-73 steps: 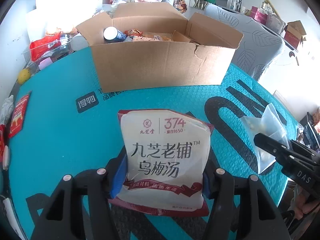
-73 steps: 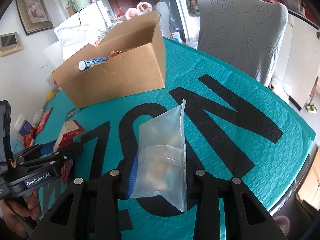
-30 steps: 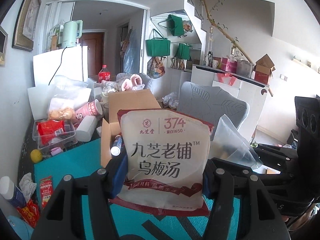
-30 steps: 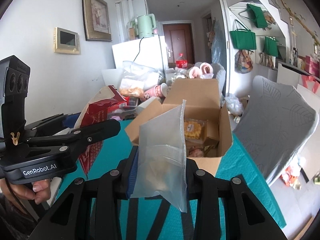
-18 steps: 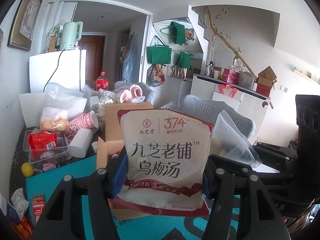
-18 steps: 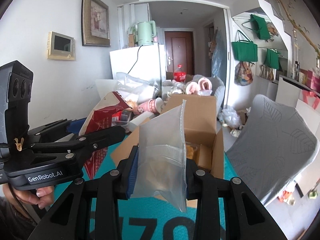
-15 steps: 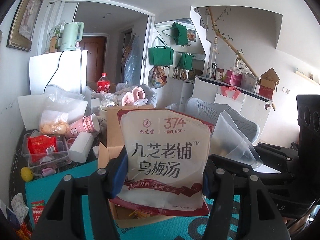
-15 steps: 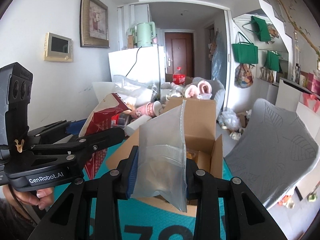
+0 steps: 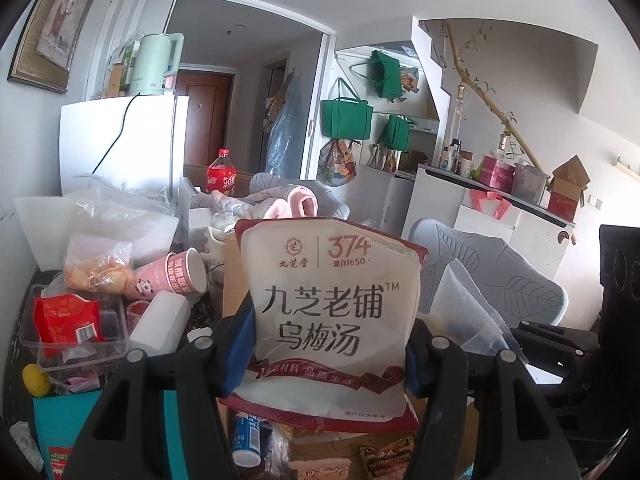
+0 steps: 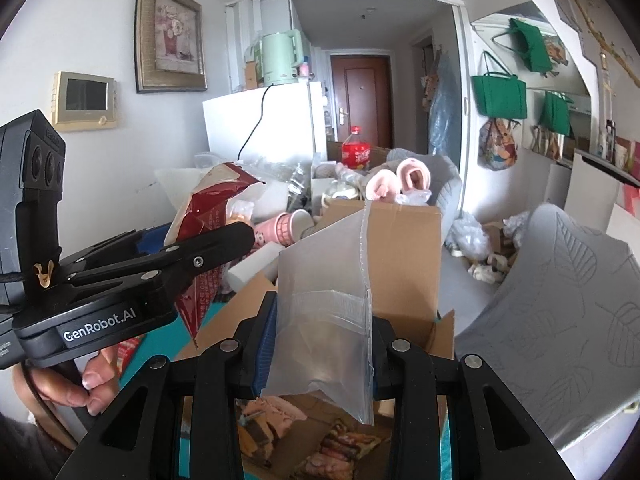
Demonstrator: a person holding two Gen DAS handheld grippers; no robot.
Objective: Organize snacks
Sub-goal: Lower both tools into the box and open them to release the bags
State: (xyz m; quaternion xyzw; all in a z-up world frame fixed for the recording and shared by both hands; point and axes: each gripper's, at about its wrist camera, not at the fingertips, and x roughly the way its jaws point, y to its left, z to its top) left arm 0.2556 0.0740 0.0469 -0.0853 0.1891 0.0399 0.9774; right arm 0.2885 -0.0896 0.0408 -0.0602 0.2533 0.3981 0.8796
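Gripping a white-and-red snack pouch (image 9: 332, 320) upright between its blue pads, the left claw (image 9: 328, 344) hangs over the open cardboard box (image 9: 236, 280), with the pouch filling most of the left wrist view. Below it you can just make out a blue tube (image 9: 244, 438) and a dark wrapped snack (image 9: 386, 454) lying in the box. The right claw (image 10: 320, 348) is clamped on a clear zip bag (image 10: 324, 328), also held above the box (image 10: 404, 256).

Only the right wrist view really shows the inside of the box: several wrapped snacks (image 10: 340, 444) sit at the bottom, right under the bag. It also catches the left claw from the side, with the person's hand (image 10: 68, 380) on its handle, and the red back of the pouch (image 10: 208, 240), which the left view never shows. The left view, on its side, picks up the clutter behind the box: a pink paper cup (image 9: 184, 272), a clear tub (image 9: 72, 328) with a red packet, and a strip of teal worktop (image 9: 52, 424). The cola bottle (image 9: 221, 174) shows in both.
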